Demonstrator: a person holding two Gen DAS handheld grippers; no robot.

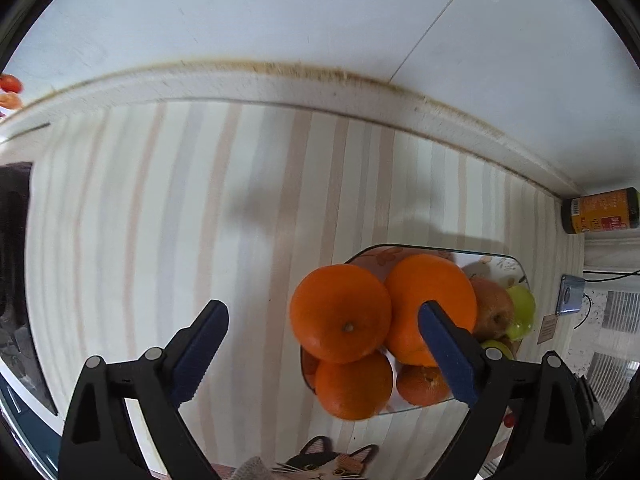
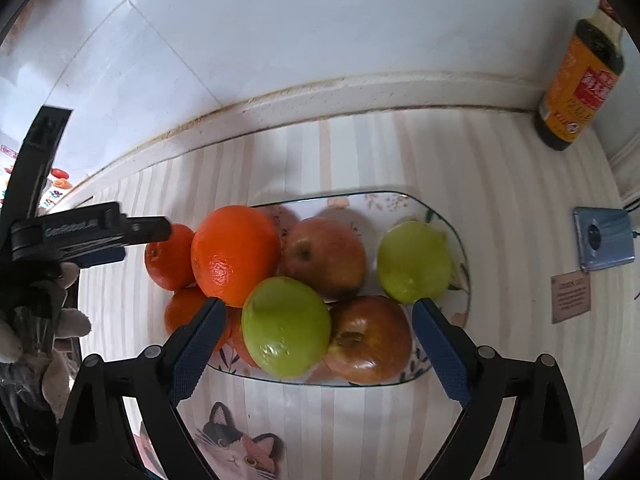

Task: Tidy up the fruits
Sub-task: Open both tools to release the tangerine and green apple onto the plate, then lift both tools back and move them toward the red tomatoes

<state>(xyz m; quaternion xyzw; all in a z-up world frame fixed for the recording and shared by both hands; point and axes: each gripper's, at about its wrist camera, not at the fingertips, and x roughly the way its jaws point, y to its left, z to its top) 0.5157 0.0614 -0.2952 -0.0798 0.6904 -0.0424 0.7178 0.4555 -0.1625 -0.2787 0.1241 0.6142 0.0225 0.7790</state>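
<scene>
A patterned oblong plate (image 2: 384, 201) on the striped counter holds a pile of fruit. Several oranges lie at its left end, the largest (image 2: 234, 254) on top. Two reddish apples (image 2: 324, 258) (image 2: 370, 340) and two green fruits (image 2: 286, 330) (image 2: 412, 260) fill the middle and right. My right gripper (image 2: 320, 306) hovers open above the near green fruit and apple, pads touching nothing. My left gripper (image 1: 323, 312) stands open above the oranges (image 1: 340, 312) at the plate's (image 1: 516, 261) left end, holding nothing. Its black frame (image 2: 80, 232) and a gloved hand (image 2: 60, 320) show in the right wrist view.
A dark sauce bottle with an orange label (image 2: 580, 80) stands in the back right corner against the tiled wall. A blue phone (image 2: 604, 238) and a small brown card (image 2: 570, 296) lie right of the plate. A cat picture (image 2: 236, 444) is on the mat's near edge.
</scene>
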